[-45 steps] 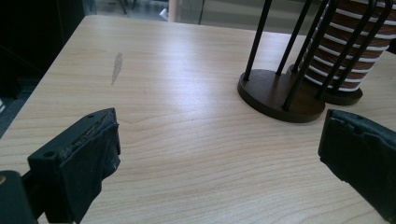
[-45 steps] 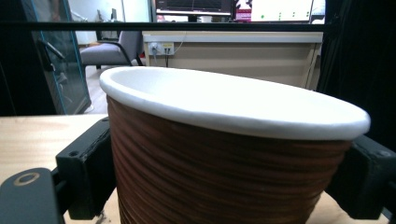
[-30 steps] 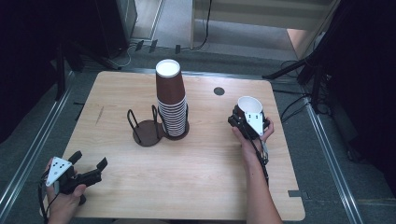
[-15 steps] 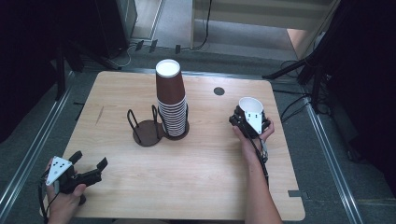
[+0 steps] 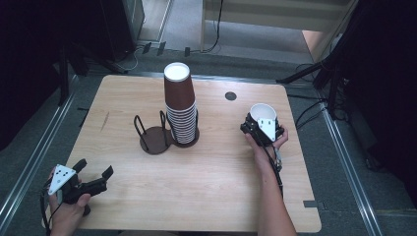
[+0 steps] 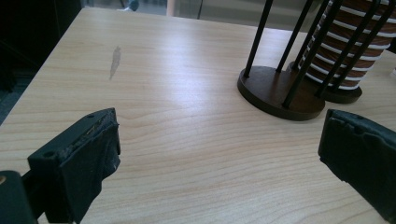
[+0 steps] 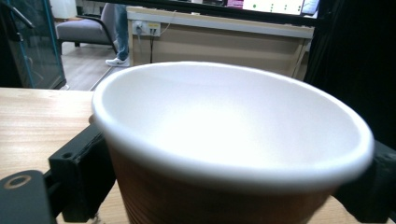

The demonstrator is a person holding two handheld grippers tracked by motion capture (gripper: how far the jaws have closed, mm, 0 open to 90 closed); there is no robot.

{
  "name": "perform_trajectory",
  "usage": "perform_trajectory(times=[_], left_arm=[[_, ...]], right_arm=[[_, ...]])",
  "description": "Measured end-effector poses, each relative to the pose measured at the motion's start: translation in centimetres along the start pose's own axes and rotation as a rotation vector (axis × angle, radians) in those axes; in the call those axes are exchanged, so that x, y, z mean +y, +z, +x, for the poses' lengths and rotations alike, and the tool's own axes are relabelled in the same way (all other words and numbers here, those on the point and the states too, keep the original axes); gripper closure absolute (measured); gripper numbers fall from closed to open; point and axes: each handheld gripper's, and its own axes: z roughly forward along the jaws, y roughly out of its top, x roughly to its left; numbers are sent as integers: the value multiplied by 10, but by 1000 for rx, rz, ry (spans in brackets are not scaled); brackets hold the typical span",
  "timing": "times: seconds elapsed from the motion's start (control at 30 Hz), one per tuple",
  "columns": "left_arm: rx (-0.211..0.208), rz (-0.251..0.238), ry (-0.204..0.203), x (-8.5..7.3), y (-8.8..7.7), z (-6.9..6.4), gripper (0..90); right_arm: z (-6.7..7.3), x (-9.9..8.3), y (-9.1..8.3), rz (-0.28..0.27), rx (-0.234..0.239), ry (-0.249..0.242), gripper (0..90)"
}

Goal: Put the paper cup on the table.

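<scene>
Brown paper cup [image 5: 262,112] clamped in right hand-held gripper [image 5: 264,129], left hand-held gripper [image 5: 93,178] spread wide, pale wood-grain table [image 5: 216,172].

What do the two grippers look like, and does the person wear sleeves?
The left gripper and the right gripper are both black, and each carries a light grey three-cornered plate with small dark dots on top. Each has two blocky black jaws with worn, rough-edged pads. A dark cable trails from each one. No sleeves are visible: the forearms are bare as far as the high view shows them.
</scene>
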Motion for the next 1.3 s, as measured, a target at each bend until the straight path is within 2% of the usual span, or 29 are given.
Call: perform_trajectory(times=[0.13, 0.3, 0.47, 0.57, 0.67, 0.87, 1.03, 1.3], left_arm=[[-1, 4, 2, 0, 0, 0, 0], [-1, 3, 3, 0, 0, 0, 0], [2, 3, 4, 0, 0, -1, 0], [2, 3, 4, 0, 0, -1, 0], [3, 2, 5, 0, 0, -1, 0], [5, 2, 6, 0, 0, -1, 0], [7, 1, 6, 0, 0, -1, 0], [9, 1, 7, 0, 1, -1, 0]], right_arm=[[-1, 1, -2, 10, 22, 0, 0], [-2, 7, -6, 23, 73, 34, 0], [-3, 14, -14, 40, 80, 56, 0], [-7, 20, -20, 46, 96, 108, 0], [-10, 23, -26, 41, 114, 128, 0], [-16, 27, -43, 20, 142, 115, 0], [-24, 25, -54, 5, 139, 99, 0], [-36, 21, -71, -2, 139, 116, 0]])
